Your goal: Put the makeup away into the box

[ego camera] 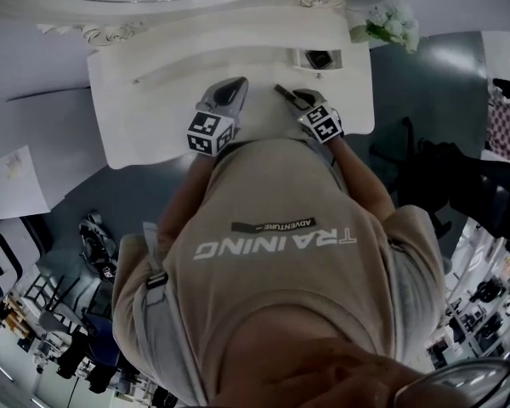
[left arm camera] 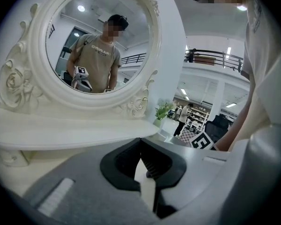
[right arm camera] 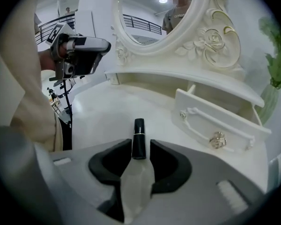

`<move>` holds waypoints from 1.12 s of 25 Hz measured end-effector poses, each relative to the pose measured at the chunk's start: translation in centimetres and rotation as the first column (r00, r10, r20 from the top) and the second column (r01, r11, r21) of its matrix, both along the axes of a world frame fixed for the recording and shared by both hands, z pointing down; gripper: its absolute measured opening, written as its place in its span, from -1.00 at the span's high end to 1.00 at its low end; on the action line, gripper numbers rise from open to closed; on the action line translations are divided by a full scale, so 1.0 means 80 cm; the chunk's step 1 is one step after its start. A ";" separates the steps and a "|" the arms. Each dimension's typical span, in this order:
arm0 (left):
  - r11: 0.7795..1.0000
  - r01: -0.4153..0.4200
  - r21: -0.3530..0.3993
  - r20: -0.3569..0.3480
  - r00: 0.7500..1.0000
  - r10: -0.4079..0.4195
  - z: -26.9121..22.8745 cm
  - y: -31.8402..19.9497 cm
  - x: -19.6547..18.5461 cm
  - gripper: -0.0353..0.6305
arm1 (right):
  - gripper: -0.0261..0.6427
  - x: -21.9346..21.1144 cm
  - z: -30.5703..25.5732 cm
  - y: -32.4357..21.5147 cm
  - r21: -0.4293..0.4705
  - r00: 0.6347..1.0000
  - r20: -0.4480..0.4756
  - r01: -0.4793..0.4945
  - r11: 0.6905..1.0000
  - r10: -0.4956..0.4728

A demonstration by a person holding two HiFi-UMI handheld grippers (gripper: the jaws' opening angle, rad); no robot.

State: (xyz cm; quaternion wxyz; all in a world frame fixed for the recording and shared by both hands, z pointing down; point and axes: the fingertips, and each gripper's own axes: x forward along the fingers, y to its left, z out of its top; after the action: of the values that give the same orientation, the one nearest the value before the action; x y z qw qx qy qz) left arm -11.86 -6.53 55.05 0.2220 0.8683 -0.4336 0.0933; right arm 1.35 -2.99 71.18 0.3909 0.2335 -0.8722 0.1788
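Observation:
A black lipstick (right arm camera: 139, 137) with a thin metal band sticks forward from between the jaws of my right gripper (right arm camera: 139, 154), which is shut on it. In the head view the right gripper (ego camera: 291, 98) hovers over the white vanity top (ego camera: 153, 100), with the lipstick (ego camera: 284, 93) pointing up-left. A small white drawer (right arm camera: 210, 123) with a gold knob stands pulled open to the right of the lipstick, and it shows open in the head view as well (ego camera: 321, 59). My left gripper (left arm camera: 147, 175) is shut with nothing in it and is raised over the left part of the vanity (ego camera: 225, 96).
An ornate oval mirror (left arm camera: 98, 41) rises behind the vanity shelf (right arm camera: 178, 78). A green plant (ego camera: 389, 24) stands at the vanity's right corner. The left gripper (right arm camera: 82, 50) appears at the upper left of the right gripper view. The person's torso (ego camera: 272, 253) fills the lower head view.

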 end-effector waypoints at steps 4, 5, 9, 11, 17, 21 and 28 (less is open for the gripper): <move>0.999 0.037 -0.010 0.002 0.999 -0.037 0.005 0.006 -0.015 0.88 | 0.61 -0.007 0.006 -0.001 0.014 0.999 -0.019 0.039 0.999 -0.038; 0.999 0.045 -0.011 0.003 0.999 -0.045 0.005 0.007 -0.017 0.88 | 0.61 -0.008 0.007 -0.001 0.017 0.999 -0.022 0.049 0.999 -0.048; 0.998 0.062 -0.009 0.003 0.998 -0.062 0.005 0.006 -0.023 0.88 | 0.62 -0.011 0.007 0.000 0.022 0.996 -0.029 0.082 0.996 -0.081; 0.998 0.057 -0.007 0.001 0.998 -0.057 0.004 0.005 -0.021 0.88 | 0.62 -0.010 0.003 0.001 0.020 0.996 -0.028 0.082 0.996 -0.081; 1.000 0.019 -0.002 -0.005 1.000 -0.019 0.003 -0.003 -0.012 0.88 | 0.62 -0.005 -0.026 -0.010 0.026 1.000 -0.006 0.024 0.999 -0.024; 1.000 -0.016 0.008 -0.016 1.000 0.016 0.000 -0.012 0.003 0.88 | 0.62 0.006 -0.054 -0.018 0.026 1.000 0.000 -0.025 0.999 0.025; 0.996 -0.085 0.027 -0.029 0.996 0.085 -0.006 -0.023 0.030 0.88 | 0.62 0.041 -0.097 -0.037 0.065 0.993 -0.011 -0.119 0.991 0.120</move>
State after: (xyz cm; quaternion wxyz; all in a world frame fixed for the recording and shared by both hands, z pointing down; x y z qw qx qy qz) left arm -9.48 -8.35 54.60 0.2130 0.8902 -0.3940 0.0838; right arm 4.66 -5.99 63.42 0.3784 0.2991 -0.8589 0.1722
